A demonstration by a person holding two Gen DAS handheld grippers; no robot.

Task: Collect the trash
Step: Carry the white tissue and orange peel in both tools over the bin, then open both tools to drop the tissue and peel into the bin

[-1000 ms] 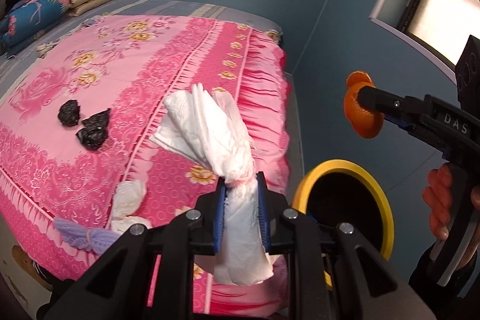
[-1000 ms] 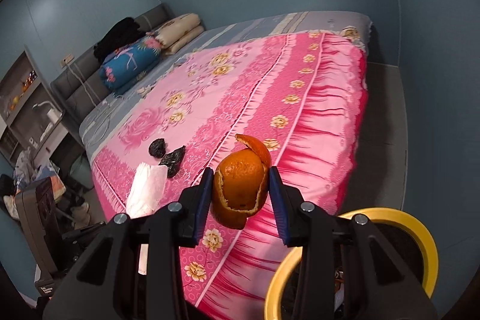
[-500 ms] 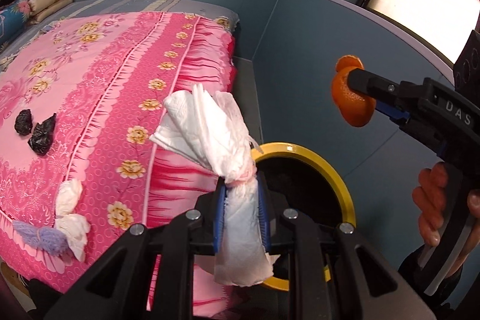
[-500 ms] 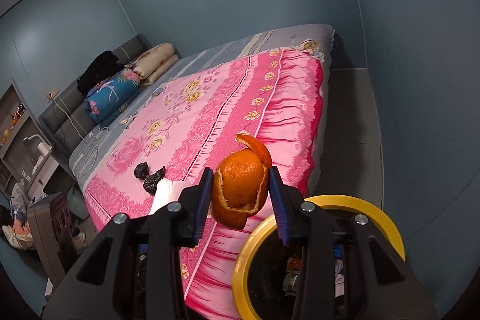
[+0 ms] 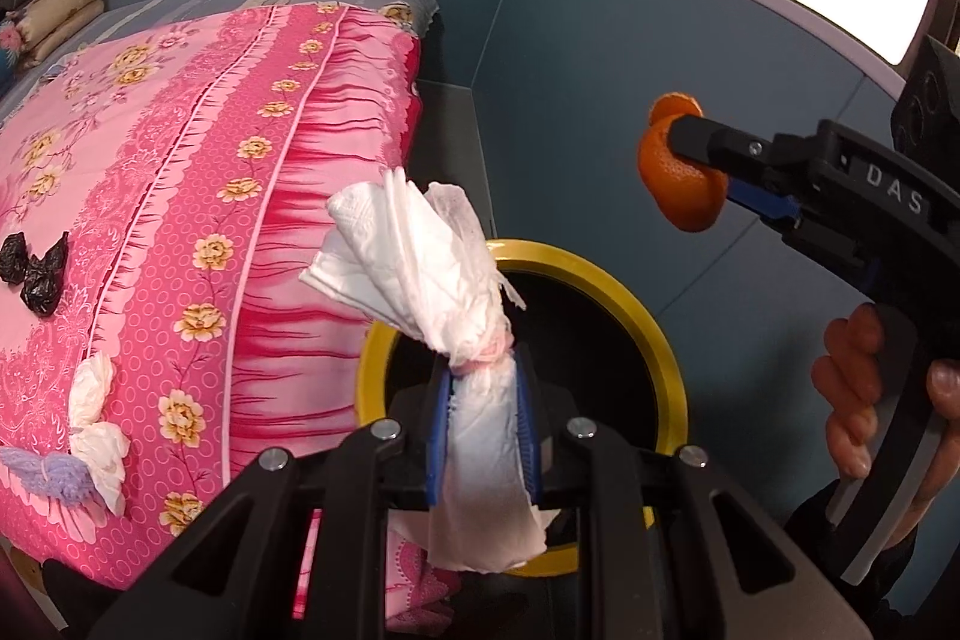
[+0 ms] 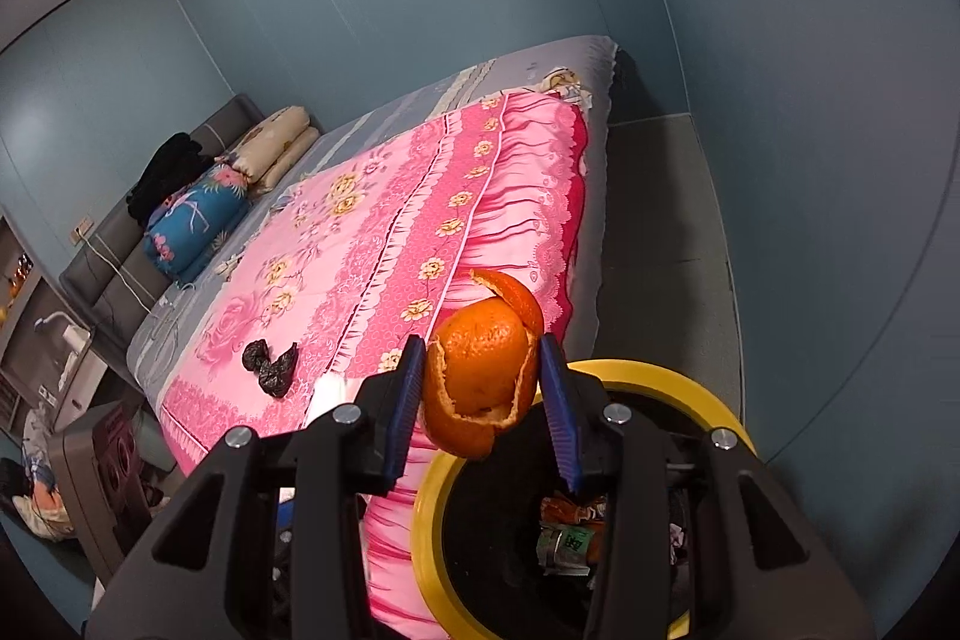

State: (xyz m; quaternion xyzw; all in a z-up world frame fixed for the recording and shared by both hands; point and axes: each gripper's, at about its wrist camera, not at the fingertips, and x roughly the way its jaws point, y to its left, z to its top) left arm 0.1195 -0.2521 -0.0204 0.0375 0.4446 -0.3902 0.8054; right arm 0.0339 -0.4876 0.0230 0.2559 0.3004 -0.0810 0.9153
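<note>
1. A white crumpled tissue point(image 5: 456, 340) is pinched between the blue pads of the left gripper point(image 5: 483, 430), with its upper end fanned out above the jaws and its lower end hanging below them.
2. An orange peel point(image 6: 483, 382) is clamped between the pads of the right gripper point(image 6: 483, 400); in the left wrist view the same peel point(image 5: 681, 187) is seen held in the air at the gripper's tip.
3. A round bin with a yellow rim point(image 6: 660, 379) is seen on the floor beside the bed, directly below both grippers; its black interior point(image 5: 576, 340) is partly hidden by the tissue.
4. Inside the bin, crumpled wrappers and scraps point(image 6: 567, 535) are seen at the bottom, but they cannot be told apart.
5. On the pink floral bedspread point(image 5: 180, 160), more trash is left lying: black crumpled bags point(image 5: 36, 271), two white tissue wads point(image 5: 96, 424) and a purple knitted piece point(image 5: 51, 478) touching the lower wad.
</note>
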